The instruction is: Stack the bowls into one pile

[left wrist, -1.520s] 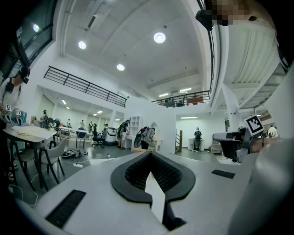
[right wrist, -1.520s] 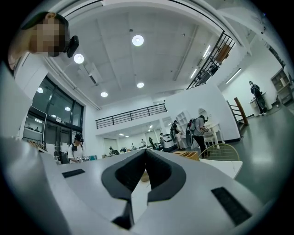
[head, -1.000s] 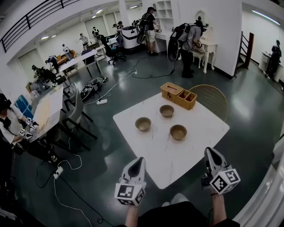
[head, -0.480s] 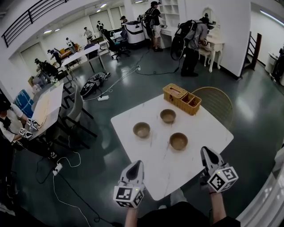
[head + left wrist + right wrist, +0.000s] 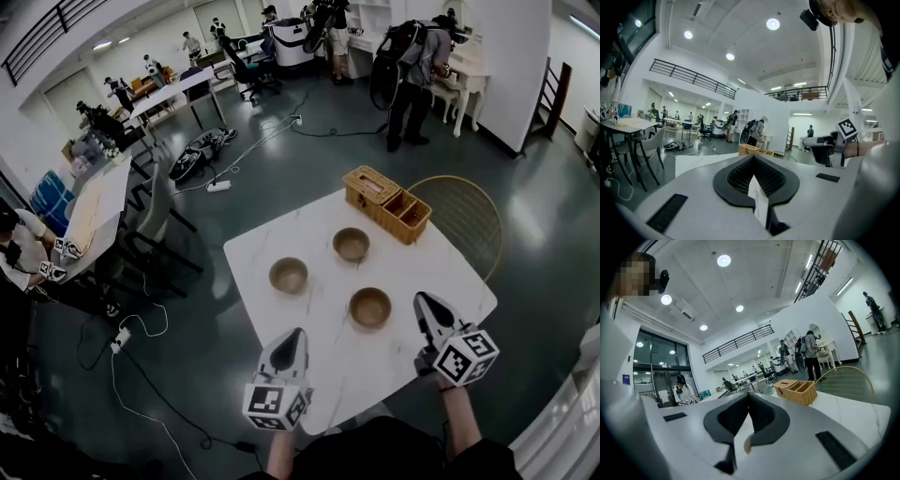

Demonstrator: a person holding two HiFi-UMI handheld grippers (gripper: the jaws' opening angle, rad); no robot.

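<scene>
Table (image 5: 281, 234): bowl (image 5: 289, 275) at nine o'clock, bowl (image 5: 352, 244) at twelve, bowl (image 5: 370, 307) at five. I hold left gripper (image 5: 298, 334) and right gripper (image 5: 422, 299) closed, empty.

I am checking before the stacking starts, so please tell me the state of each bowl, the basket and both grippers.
Left bowl: upright, empty, standing alone.
Far bowl: upright, empty, standing alone.
Near bowl: upright, empty, standing alone.
Wicker basket: upright, beyond the bowls.
Left gripper: shut, empty.
Right gripper: shut, empty.
</scene>
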